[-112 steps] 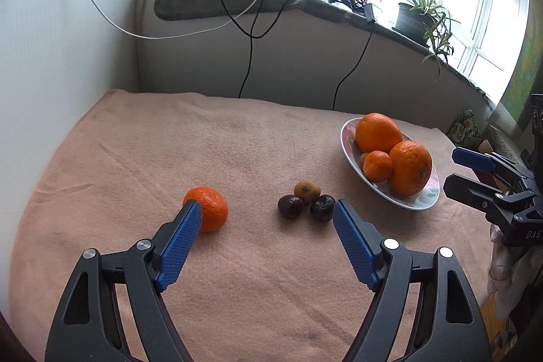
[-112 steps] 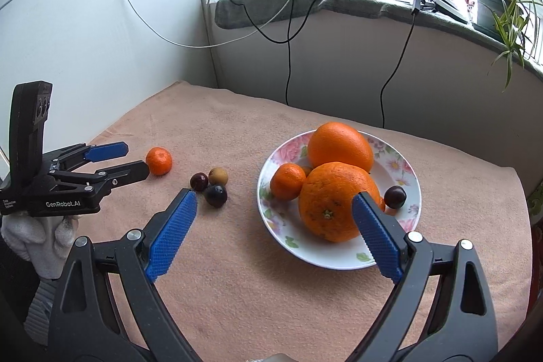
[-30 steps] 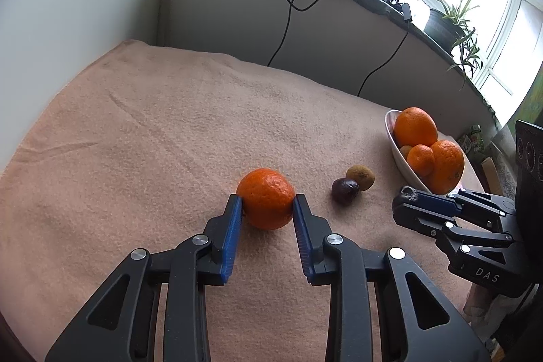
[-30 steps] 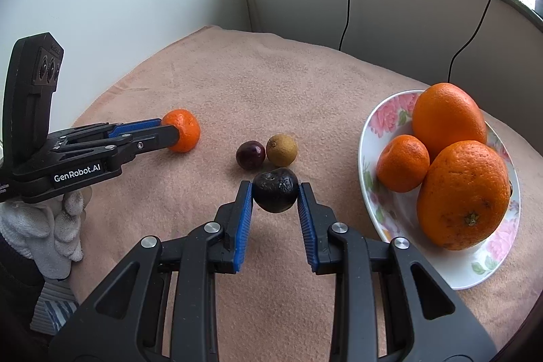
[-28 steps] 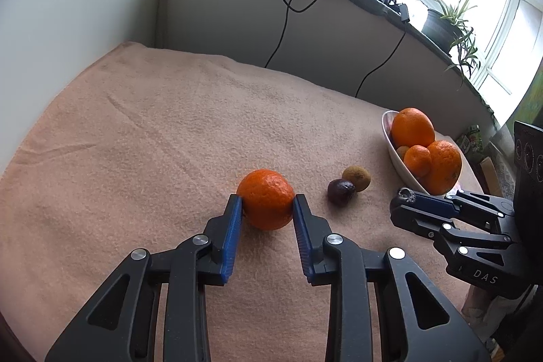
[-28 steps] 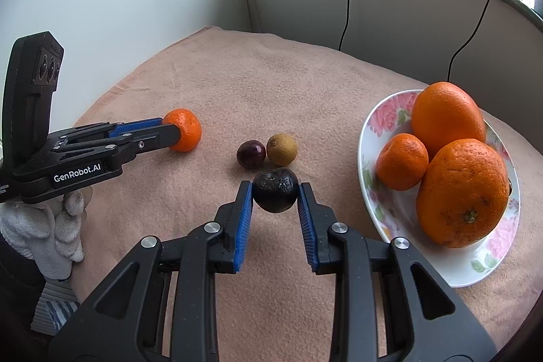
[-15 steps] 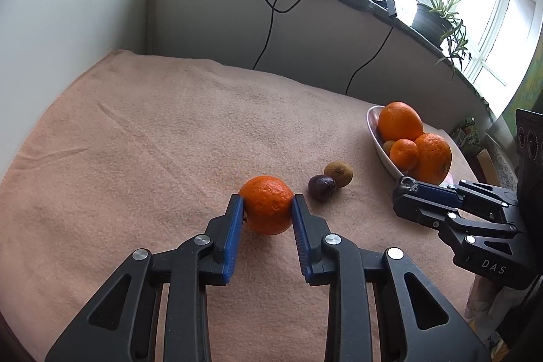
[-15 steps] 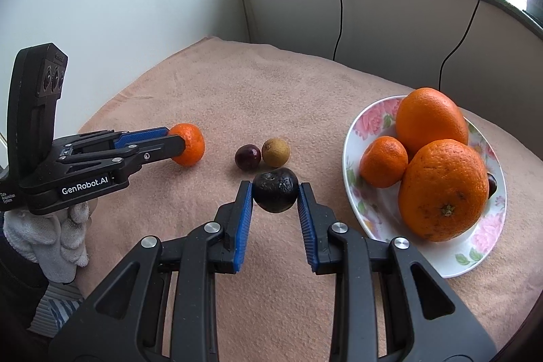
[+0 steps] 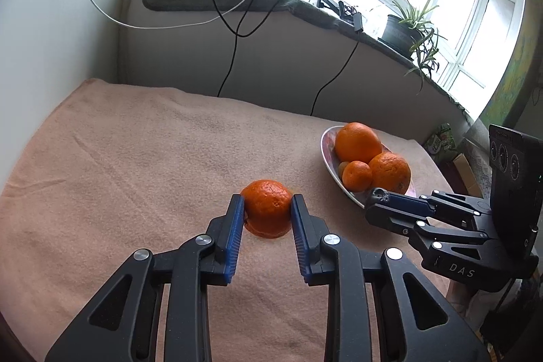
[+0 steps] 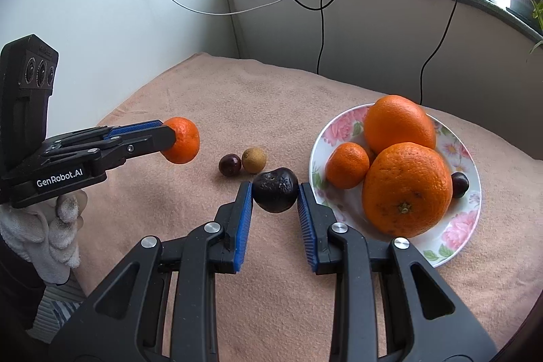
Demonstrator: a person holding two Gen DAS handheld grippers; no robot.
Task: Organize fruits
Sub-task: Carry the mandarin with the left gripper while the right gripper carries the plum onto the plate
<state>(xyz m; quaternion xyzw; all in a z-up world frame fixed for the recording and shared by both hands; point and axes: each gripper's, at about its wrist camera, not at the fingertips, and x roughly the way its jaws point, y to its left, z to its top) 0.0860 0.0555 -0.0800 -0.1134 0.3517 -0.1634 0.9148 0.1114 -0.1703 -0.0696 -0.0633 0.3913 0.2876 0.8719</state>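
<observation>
My left gripper (image 9: 267, 209) is shut on a small orange tangerine (image 9: 267, 207), held clear of the peach cloth; the same tangerine (image 10: 181, 139) shows at the left gripper's tip in the right wrist view. My right gripper (image 10: 275, 190) is shut on a dark wrinkled fruit (image 10: 275, 189), lifted just left of the floral plate (image 10: 465, 226). That plate holds two big oranges (image 10: 405, 189), a small tangerine (image 10: 348, 165) and a dark plum (image 10: 460, 184). On the cloth lie a dark plum (image 10: 229, 164) and a brown kiwi-like fruit (image 10: 254, 160).
Peach cloth (image 9: 135, 165) covers the table, with white walls on the left and at the back. Cables (image 9: 234, 33) hang from the window sill, which carries a power strip and a potted plant (image 9: 412, 29). A gloved hand (image 10: 51, 226) holds the left gripper.
Both grippers have risen a little with their fruit, off the cloth. The views now take in more of the window sill, and the plate sits closer to the right gripper's tip.
</observation>
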